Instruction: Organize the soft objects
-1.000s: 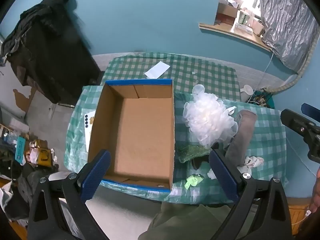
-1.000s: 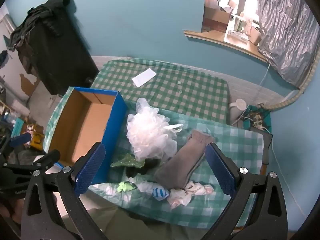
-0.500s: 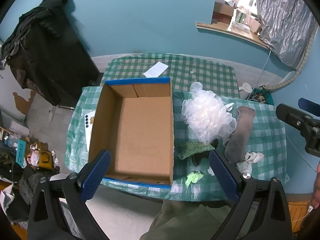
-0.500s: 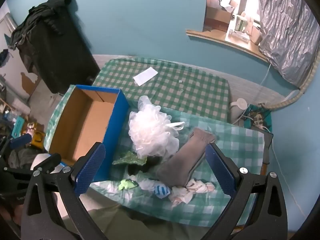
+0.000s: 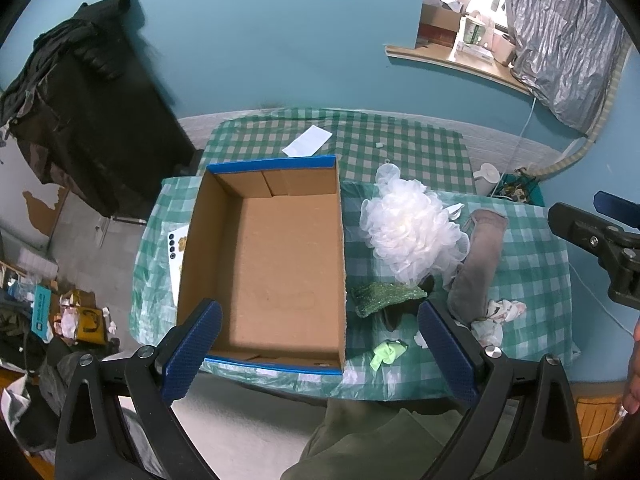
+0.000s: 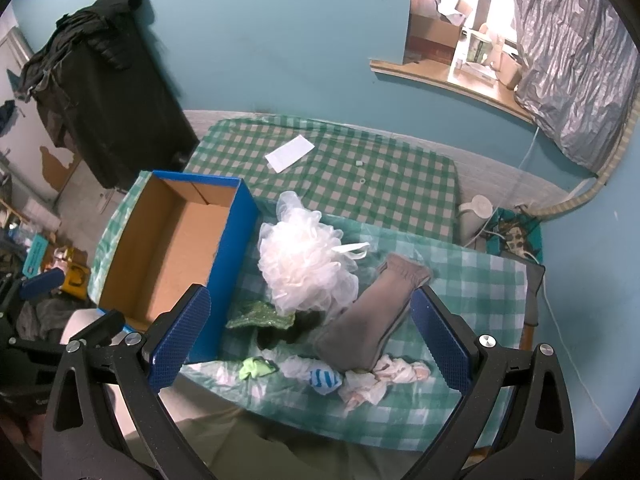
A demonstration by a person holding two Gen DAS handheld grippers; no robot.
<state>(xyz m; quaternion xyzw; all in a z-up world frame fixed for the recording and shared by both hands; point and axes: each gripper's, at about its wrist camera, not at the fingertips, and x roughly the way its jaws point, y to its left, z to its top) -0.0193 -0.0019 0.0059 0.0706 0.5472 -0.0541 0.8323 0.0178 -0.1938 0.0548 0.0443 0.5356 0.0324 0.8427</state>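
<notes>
An empty blue cardboard box (image 5: 276, 248) (image 6: 172, 248) stands on the green checked table. To its right lie a white mesh bath pouf (image 5: 412, 236) (image 6: 304, 264), a grey sock (image 5: 476, 264) (image 6: 368, 320), a green glittery cloth (image 5: 384, 296) (image 6: 260, 316), a dark item (image 6: 288, 332), a lime scrap (image 5: 386, 354) (image 6: 256, 368), a blue striped sock (image 6: 326, 380) and crumpled white cloths (image 5: 496, 316) (image 6: 380, 380). My left gripper (image 5: 320, 356) is open, high above the box's near edge. My right gripper (image 6: 308, 344) is open, high above the pile.
A white paper (image 5: 307, 142) (image 6: 290, 154) lies on the far table half. A card with black dots (image 5: 176, 244) sits left of the box. A dark covered cabinet (image 5: 88, 128) stands at the left, floor clutter (image 5: 64, 312) below it. A white kettle (image 6: 476, 208) sits right.
Both grippers have pulled back and up a little, so the table and objects look slightly smaller. Nothing on the table has moved.
</notes>
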